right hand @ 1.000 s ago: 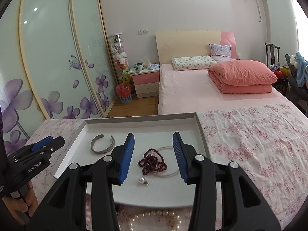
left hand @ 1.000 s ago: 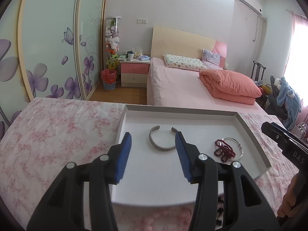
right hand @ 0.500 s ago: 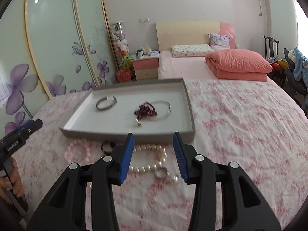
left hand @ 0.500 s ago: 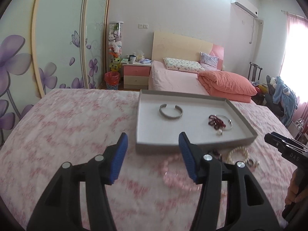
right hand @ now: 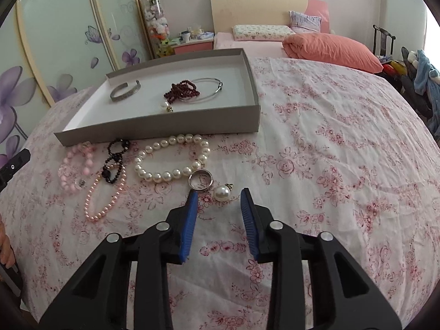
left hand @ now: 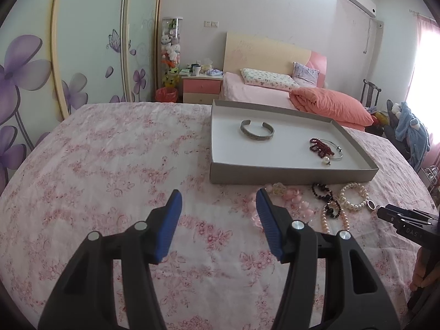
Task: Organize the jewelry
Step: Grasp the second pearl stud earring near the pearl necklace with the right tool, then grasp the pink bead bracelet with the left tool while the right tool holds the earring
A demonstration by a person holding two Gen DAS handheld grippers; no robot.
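In front of the grey tray (right hand: 176,132), on the desk's pink floral cloth (right hand: 330,143), the jewelry not yet sorted lies in a loose row: a pink bead bracelet (right hand: 72,169), a black bead bracelet (right hand: 115,162), a thin pink pearl strand (right hand: 106,195), a white pearl bracelet (right hand: 172,158), a silver ring (right hand: 200,180) and a single pearl earring (right hand: 222,192). Inside the tray already rest a silver cuff (right hand: 125,91), a dark red bead string (right hand: 182,89), a thin wire bangle (right hand: 207,89) and another pearl earring (right hand: 165,106).

The step in hand looks like picking the next small piece. The right hand-held gripper (right hand: 218,200) points down at the cloth on the near side of the tray, its jaws apart and gripping nothing; they have just been closing, with the pearl earring lying just ahead of the tips, not yet between the pads. The next move probably calls for a short advance to straddle the earring, then a gentle pinch, since a round pearl may roll or slip.

The ring touches the left pad's tip and could be nudged or caught along with it. The white pearl bracelet lies just beyond, toward the tray.

The left hand-held gripper (left hand: 218,200) is open and empty, over bare cloth on the tray's near-left side, the pink beads just beside its right finger.
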